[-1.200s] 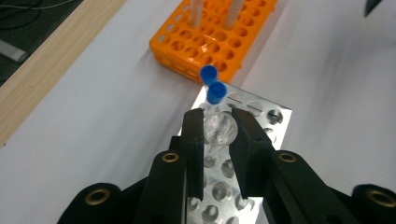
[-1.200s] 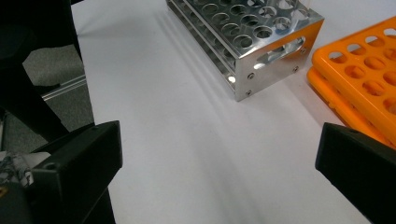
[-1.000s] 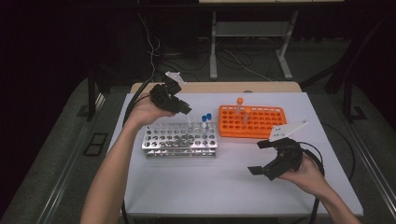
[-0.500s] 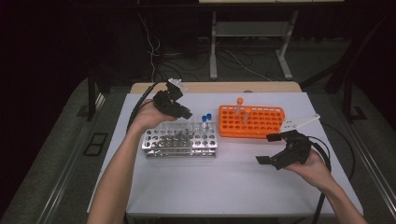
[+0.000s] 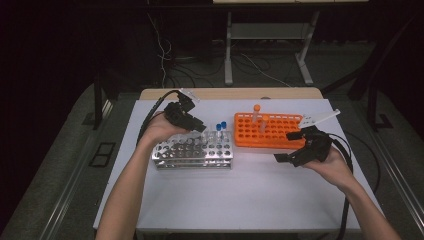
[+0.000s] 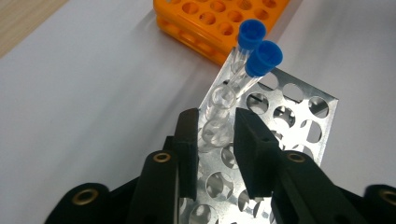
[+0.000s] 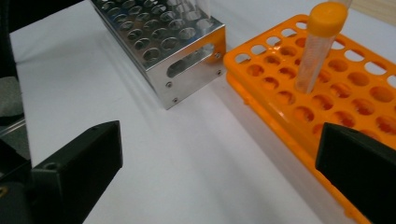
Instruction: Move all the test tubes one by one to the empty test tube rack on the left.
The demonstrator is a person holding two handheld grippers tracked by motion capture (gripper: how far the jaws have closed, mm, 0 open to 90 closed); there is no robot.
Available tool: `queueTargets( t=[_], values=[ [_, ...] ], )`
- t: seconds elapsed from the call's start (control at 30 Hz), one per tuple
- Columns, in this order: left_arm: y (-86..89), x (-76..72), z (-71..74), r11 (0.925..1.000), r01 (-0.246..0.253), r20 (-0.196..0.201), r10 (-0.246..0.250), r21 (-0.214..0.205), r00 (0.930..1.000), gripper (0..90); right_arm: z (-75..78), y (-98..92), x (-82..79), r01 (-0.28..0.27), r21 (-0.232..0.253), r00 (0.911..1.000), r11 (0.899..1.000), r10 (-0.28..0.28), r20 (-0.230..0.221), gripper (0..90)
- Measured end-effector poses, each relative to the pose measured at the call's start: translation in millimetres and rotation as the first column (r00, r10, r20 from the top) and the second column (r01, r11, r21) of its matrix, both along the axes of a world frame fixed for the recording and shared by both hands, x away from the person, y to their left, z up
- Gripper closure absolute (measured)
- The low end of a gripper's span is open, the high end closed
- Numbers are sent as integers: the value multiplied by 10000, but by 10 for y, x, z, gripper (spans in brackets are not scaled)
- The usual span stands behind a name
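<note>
High view: left gripper [image 5: 199, 126] is hovering over the far edge of the metal rack [image 5: 192, 150], right by the two blue-capped tubes [image 5: 220, 127] sitting at its far right corner. Right gripper [image 5: 290, 146] is hanging just near of the orange rack [image 5: 267, 131], jaws spread wide, nothing in them.

Left gripper view: jaws have just been opening a bit, and they're standing either side of a clear uncapped tube [image 6: 215, 133] sitting in the rack; can't tell if the pads are touching it.

Right gripper view: an orange-capped tube [image 7: 320, 44] is standing upright in the orange rack, the metal rack sitting just left of it.
</note>
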State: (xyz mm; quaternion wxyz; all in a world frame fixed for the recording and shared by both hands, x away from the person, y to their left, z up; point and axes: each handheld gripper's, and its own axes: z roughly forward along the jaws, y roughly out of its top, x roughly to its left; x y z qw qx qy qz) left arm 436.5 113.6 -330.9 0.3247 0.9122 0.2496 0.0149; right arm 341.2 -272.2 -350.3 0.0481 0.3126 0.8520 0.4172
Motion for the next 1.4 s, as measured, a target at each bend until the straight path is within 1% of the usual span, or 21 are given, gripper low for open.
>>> queueTargets(
  t=[0.1,0.23,0.27,0.33,0.4,0.57,0.63,0.87,0.97,1.03,1.13,1.17,1.2,1.27,1.33,1.4],
  values=[
    [9,-25,27,9999,-121,-60,120,-118,9999,599,16,19,78,40,-13,10000,10000,-40,42,3],
    [28,-84,102,9991,-273,-1,273,-319,9996,489,49,54,197,67,-155,10000,9999,-66,61,3],
    [30,-104,120,9988,-333,20,334,-365,9994,443,58,62,229,91,-167,9999,9998,-89,96,3],
    [44,-148,158,9983,-343,50,346,-478,9994,406,72,77,299,142,-253,9998,9996,-139,136,3],
    [58,-193,191,9973,-509,172,519,-534,9985,335,80,87,365,224,-253,9997,9994,-222,99,3],
    [124,-322,273,9951,-638,371,668,-760,9971,246,68,91,517,390,-308,9992,9988,-386,129,3],
    [155,-377,299,9937,-669,374,705,-895,9968,207,51,85,568,482,-325,9988,9983,-479,98,3],
    [246,-607,385,9878,-923,612,1006,-1257,9930,97,-78,48,732,784,-261,9969,9966,-786,-55,3],
    [275,-709,401,9855,-1060,664,1155,-1329,9911,44,-131,47,788,882,-226,9960,9958,-884,-97,3],
    [289,-773,401,9851,-1138,713,1237,-1290,9898,1,-164,50,820,896,-201,9959,9958,-897,-72,3],
    [321,-867,397,9839,-1151,774,1265,-1367,9889,0,-205,59,858,907,-133,9959,9958,-907,-27,4],
    [333,-893,397,9844,-1120,819,1238,-1359,9889,0,-219,64,869,931,-133,9957,9956,-931,-9,13],
    [345,-920,394,9829,-1139,838,1268,-1445,9884,0,-230,65,880,876,-111,9961,9961,-876,-37,75],
    [365,-967,388,9823,-1134,858,1271,-1489,9882,0,-252,71,897,811,-120,9967,9966,-810,29,142],
    [386,-1007,376,9808,-1121,865,1270,-1599,9881,0,-274,84,916,822,-141,9966,9965,-822,29,155],
    [406,-1039,356,9804,-1100,862,1253,-1638,9884,0,-303,102,931,792,-265,9968,9965,-790,95,235]
  ],
)
